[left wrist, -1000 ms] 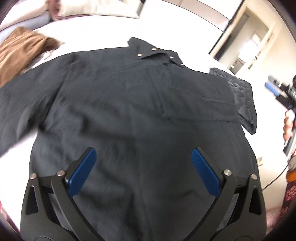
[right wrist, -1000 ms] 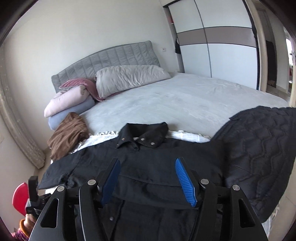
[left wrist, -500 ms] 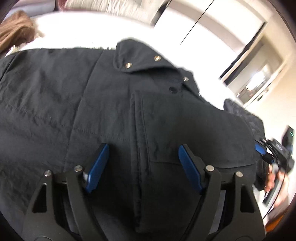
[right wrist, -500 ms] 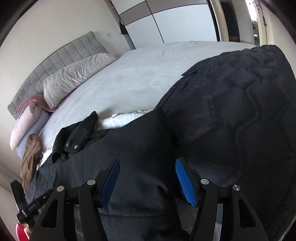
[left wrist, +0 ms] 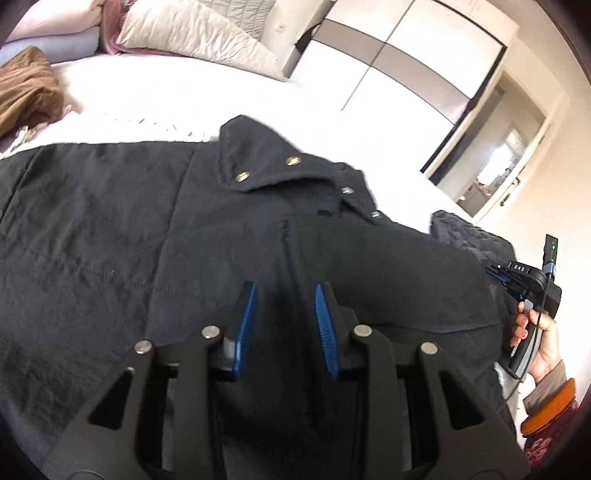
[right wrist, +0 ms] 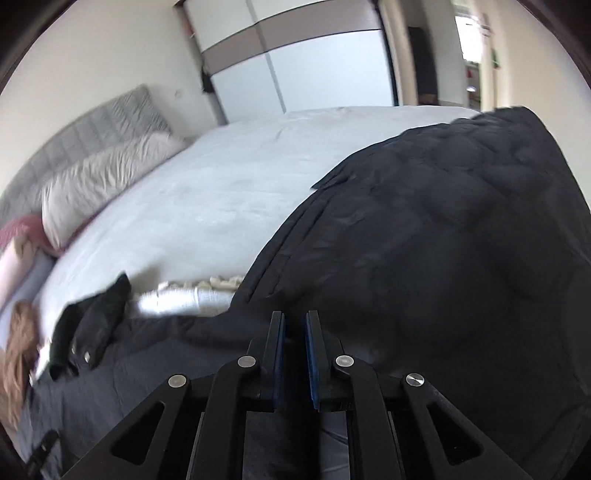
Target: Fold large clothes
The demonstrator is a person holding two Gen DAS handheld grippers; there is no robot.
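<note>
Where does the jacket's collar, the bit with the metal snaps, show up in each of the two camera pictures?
Left wrist view: the collar sits upper middle, above the left gripper.
Right wrist view: it lies far lower left, blurred.
Shared landmark: the pale pillow at the bed's head.

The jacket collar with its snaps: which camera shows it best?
Left wrist: the collar is sharp, near centre, with brass snaps visible. In the right wrist view it is small, motion-blurred and near the left edge.
</note>
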